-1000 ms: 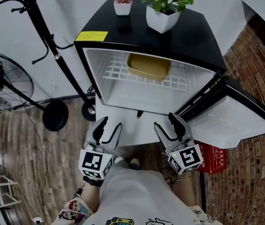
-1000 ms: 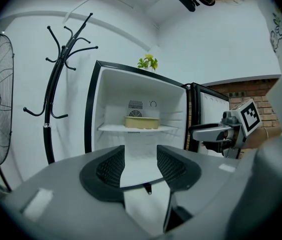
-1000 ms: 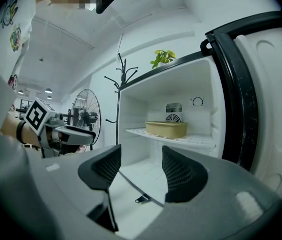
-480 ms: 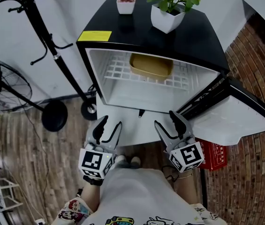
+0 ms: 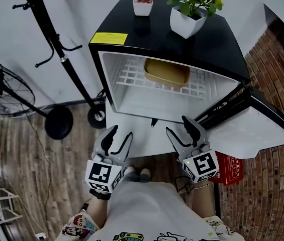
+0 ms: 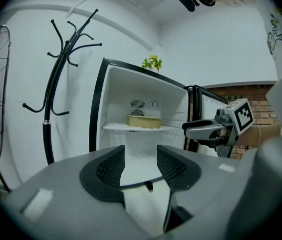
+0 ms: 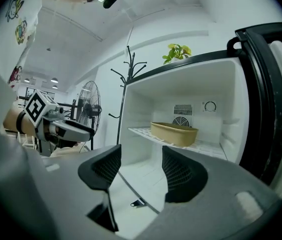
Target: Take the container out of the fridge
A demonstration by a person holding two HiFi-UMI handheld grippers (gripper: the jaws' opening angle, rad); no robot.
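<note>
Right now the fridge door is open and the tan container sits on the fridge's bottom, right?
Not quite. The fridge door is open, but the tan container sits on the white wire shelf, as the right gripper view shows.

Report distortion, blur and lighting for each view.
Head view: sharp, evenly lit, edges slightly bowed; the container shows clearly. Left gripper view: heavy fisheye, black corners, container small. Right gripper view: same fisheye; the black edge of the fridge curves strongly.
</note>
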